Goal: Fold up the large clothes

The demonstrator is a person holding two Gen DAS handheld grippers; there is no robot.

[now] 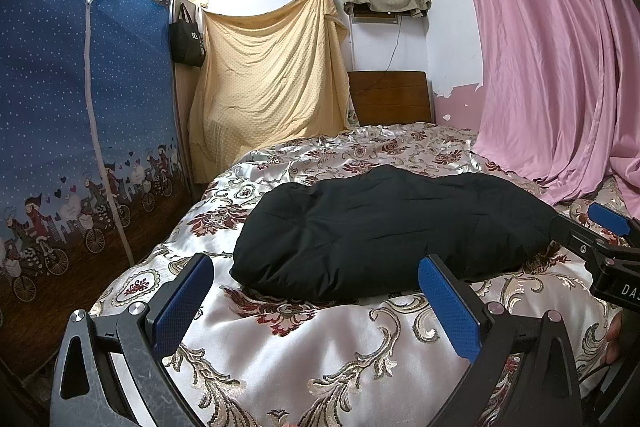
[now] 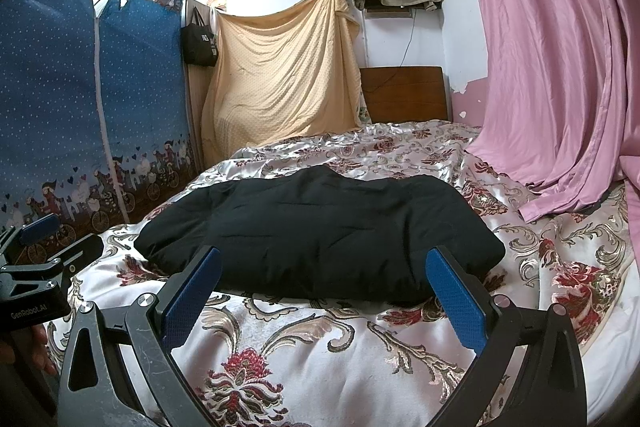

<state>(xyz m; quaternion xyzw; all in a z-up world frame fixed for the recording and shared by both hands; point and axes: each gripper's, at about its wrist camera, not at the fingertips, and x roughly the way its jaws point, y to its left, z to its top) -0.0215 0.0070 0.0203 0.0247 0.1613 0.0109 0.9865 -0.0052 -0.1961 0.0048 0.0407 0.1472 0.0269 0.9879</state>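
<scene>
While the black garment [image 1: 384, 231] lies bundled mid-bed on the floral quilt [image 1: 320, 339], the left gripper [image 1: 316, 307] hovers at its near edge, spread wide and empty, probably lined up to take that edge. Off to the right, the right gripper [image 1: 600, 235] shows near the garment's end. From the right wrist, the right gripper [image 2: 324, 303] gapes just as wide, empty, near edge between its fingers. A pink curtain [image 2: 560, 67] spills onto the bed far right; nothing blocks either approach.
</scene>
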